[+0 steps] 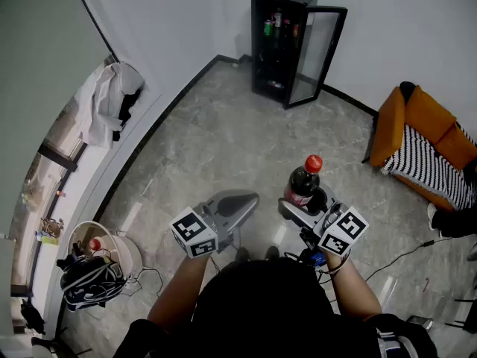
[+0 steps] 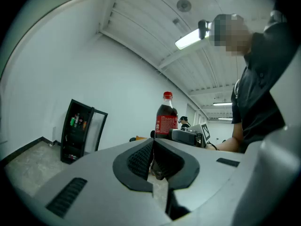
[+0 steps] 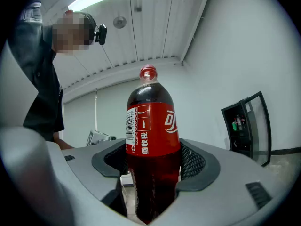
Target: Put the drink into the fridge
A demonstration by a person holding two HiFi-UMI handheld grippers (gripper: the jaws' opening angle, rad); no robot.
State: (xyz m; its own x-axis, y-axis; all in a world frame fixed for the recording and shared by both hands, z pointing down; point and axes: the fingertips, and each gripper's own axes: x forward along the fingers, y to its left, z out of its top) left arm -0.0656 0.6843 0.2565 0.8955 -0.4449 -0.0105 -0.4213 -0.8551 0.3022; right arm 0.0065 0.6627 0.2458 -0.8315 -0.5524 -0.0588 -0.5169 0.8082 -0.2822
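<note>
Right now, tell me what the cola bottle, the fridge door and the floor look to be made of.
Cola bottle: clear glossy plastic, probably; the dark drink shows through, red cap and printed label.
Fridge door: glass pane in a black frame, metal or plastic; the wall shows through.
Floor: polished grey stone or stone-look tile; marbled veining, faint sheen.

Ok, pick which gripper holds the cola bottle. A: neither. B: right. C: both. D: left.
B: the bottle stands upright, clamped between the jaws of the right gripper, while the left gripper is shut with nothing in it.
</note>
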